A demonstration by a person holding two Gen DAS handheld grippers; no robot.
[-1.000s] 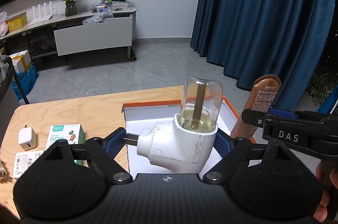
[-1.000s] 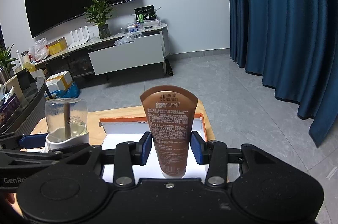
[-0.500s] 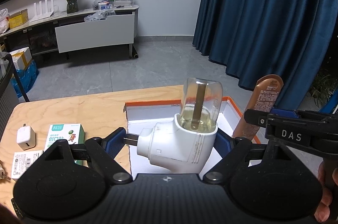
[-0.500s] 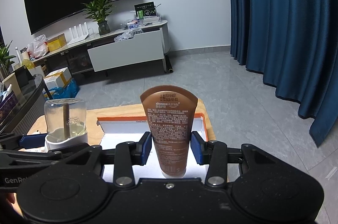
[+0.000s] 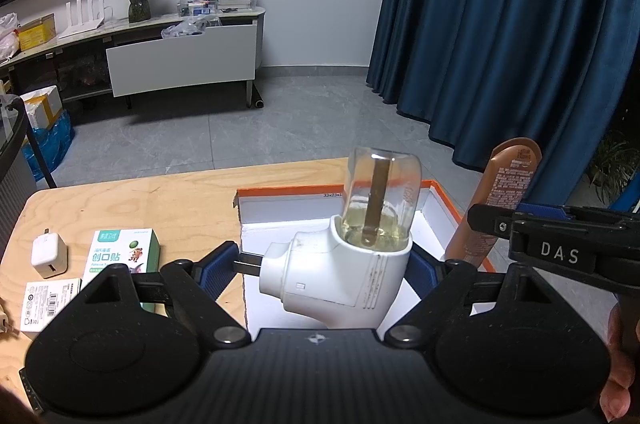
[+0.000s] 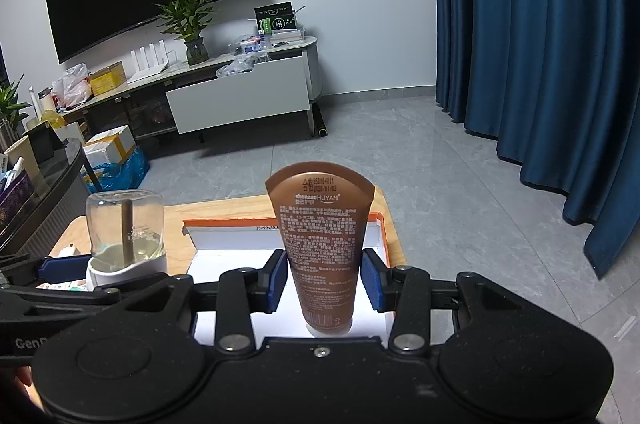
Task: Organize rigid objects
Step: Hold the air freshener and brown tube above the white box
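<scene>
My left gripper (image 5: 322, 266) is shut on a white plug-in mosquito repeller (image 5: 340, 276) with a clear liquid bottle on top, held above the white, orange-edged box (image 5: 288, 192). My right gripper (image 6: 323, 278) is shut on a brown tube (image 6: 322, 244), upright, over the same box (image 6: 224, 224). The tube also shows at the right in the left wrist view (image 5: 500, 200). The repeller shows at the left in the right wrist view (image 6: 124, 236).
On the wooden table (image 5: 140, 200) left of the box lie a white charger (image 5: 49, 253), a green-and-white carton (image 5: 120, 252) and a white labelled box (image 5: 48, 300). The table's far edge drops to a grey floor. Blue curtains hang at the right.
Both grippers have shifted slightly forward over the box with their objects still held. The grips are unchanged.
</scene>
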